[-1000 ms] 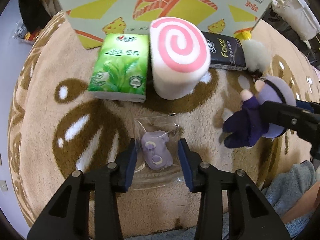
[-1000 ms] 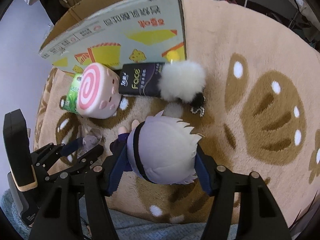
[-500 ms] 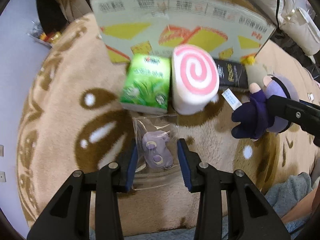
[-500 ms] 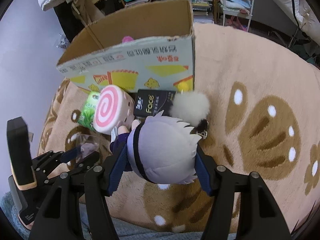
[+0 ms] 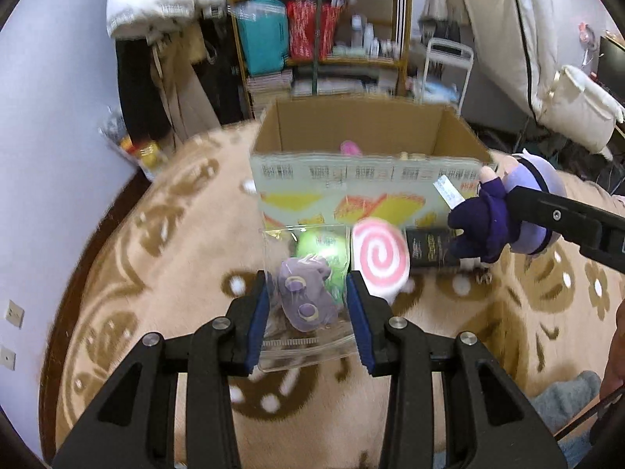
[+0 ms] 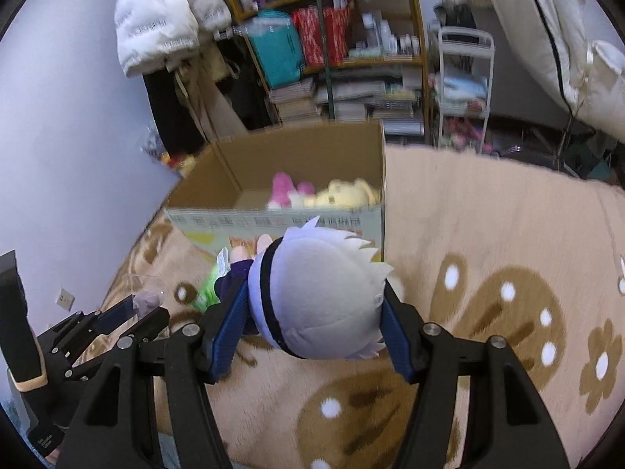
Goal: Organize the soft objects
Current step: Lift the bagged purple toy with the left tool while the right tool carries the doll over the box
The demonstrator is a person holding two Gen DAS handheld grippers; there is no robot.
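My left gripper (image 5: 307,293) is shut on a clear zip bag holding a small purple plush (image 5: 306,297), lifted above the rug. My right gripper (image 6: 312,305) is shut on a white-haired doll in purple clothes (image 6: 316,297), also raised; the doll shows at the right in the left wrist view (image 5: 504,219). An open cardboard box (image 5: 367,144) stands ahead on the rug. In the right wrist view it (image 6: 297,156) holds a pink plush (image 6: 283,189) and a yellow plush (image 6: 343,193). The left gripper shows at the lower left of the right wrist view (image 6: 136,308).
A pink swirl roll cushion (image 5: 379,252), a green tissue pack (image 5: 324,246) and a black tissue pack (image 5: 427,246) lie on the beige patterned rug (image 5: 156,273) before the box. Cluttered shelves (image 5: 324,19), hanging coats and a white cart (image 6: 461,90) stand behind.
Both grippers have risen and tilted up with their loads. The box interior and the room behind now show. The bagged plush and the doll have left the rug.
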